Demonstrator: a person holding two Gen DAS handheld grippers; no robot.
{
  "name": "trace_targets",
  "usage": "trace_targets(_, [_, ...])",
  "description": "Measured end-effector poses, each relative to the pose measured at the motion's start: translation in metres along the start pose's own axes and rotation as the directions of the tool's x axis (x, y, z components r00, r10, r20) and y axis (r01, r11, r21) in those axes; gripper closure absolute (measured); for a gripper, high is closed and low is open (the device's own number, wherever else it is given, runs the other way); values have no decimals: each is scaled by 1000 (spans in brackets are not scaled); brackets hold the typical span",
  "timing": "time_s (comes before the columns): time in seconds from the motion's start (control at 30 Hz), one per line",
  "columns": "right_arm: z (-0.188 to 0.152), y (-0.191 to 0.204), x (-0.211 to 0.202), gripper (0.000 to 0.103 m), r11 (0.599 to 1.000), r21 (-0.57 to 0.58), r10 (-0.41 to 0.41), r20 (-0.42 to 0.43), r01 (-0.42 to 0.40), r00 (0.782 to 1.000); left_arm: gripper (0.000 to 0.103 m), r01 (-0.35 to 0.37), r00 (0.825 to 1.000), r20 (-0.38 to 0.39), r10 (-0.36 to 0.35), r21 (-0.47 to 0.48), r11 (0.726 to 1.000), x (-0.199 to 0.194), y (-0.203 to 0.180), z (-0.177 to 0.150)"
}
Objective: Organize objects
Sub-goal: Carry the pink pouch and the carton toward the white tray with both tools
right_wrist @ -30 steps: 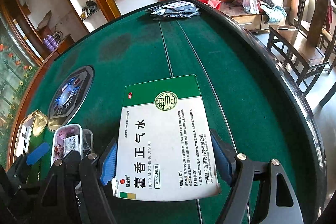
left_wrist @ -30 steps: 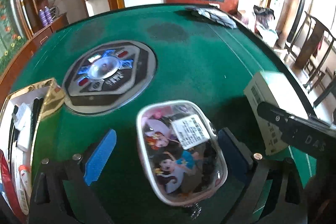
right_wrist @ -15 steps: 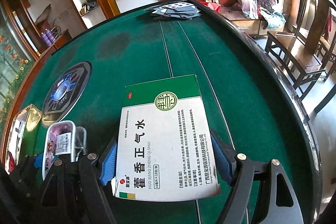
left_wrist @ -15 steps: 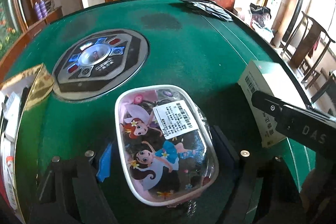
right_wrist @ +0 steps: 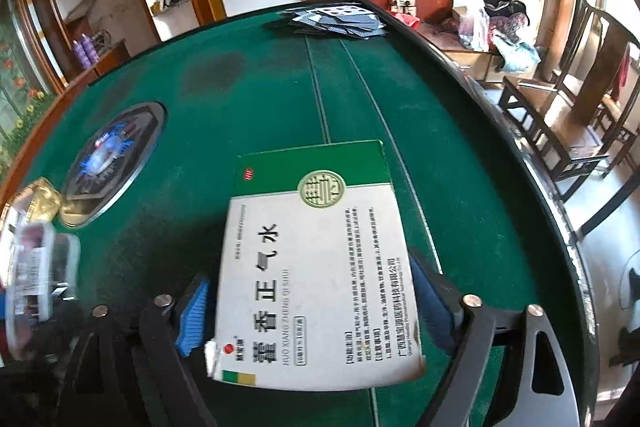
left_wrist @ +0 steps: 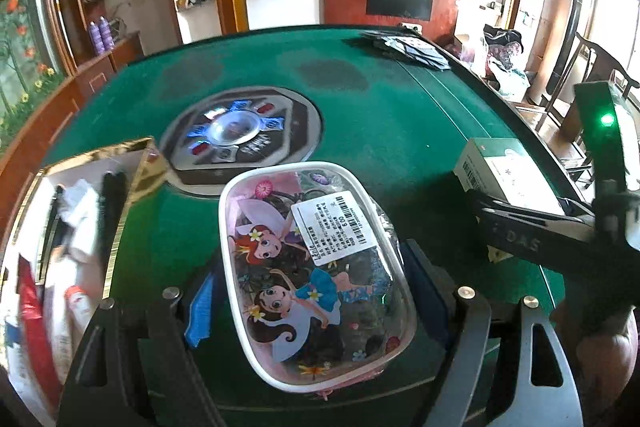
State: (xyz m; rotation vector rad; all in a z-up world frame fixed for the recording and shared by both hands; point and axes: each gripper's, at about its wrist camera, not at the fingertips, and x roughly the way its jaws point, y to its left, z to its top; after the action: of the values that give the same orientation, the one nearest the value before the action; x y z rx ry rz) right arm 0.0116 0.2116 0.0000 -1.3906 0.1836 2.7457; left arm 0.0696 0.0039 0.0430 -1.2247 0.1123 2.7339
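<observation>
My left gripper (left_wrist: 316,303) is shut on a clear plastic case with cartoon fairy pictures (left_wrist: 312,271), held above the green table (left_wrist: 380,115). A gold-rimmed open box (left_wrist: 80,211) holding several small items lies just left of it. My right gripper (right_wrist: 316,311) is shut on a white and green medicine box (right_wrist: 316,267), also above the table; this box shows in the left wrist view (left_wrist: 504,175) at the right. The fairy case appears blurred at the left edge of the right wrist view (right_wrist: 36,267).
A round control panel with blue lights (left_wrist: 240,127) sits in the table's middle. A pile of playing cards (right_wrist: 340,21) lies at the far edge. Wooden chairs (right_wrist: 568,123) stand to the right of the table.
My left gripper has closed on the fairy case and lifted it toward the gold box at the left. My right gripper still holds the medicine box and has shifted slightly.
</observation>
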Motion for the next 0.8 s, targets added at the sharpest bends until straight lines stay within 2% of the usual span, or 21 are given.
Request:
trace_targets(0.43, [-2, -2, 0, 9, 1000, 21, -11, 10, 11, 1000, 23, -30, 999, 43, 32, -33, 999, -39, 31, -15])
trace_targets(0.5, [-2, -2, 0, 11, 1000, 14, -25, 8, 25, 1000, 23, -34, 998, 47, 36, -45, 998, -45, 38, -18])
trace_targets(0.53, [-2, -1, 0, 16, 999, 9, -43, 8, 43, 999, 23, -36, 998, 48, 38, -51, 998, -47, 42, -20])
trace_targets(0.57, [-3, 1, -1, 27, 998, 6, -60, 11, 60, 998, 23, -37, 998, 48, 40, -54, 998, -49, 45, -21])
trace_targets(0.67, [-4, 4, -2, 28, 996, -16, -84, 13, 85, 996, 23, -42, 998, 54, 45, -67, 997, -56, 56, -26])
trace_targets(0.8, [-8, 4, -7, 28, 997, -16, -72, -6, 72, 997, 23, -34, 997, 62, 40, -98, 995, -64, 73, -33])
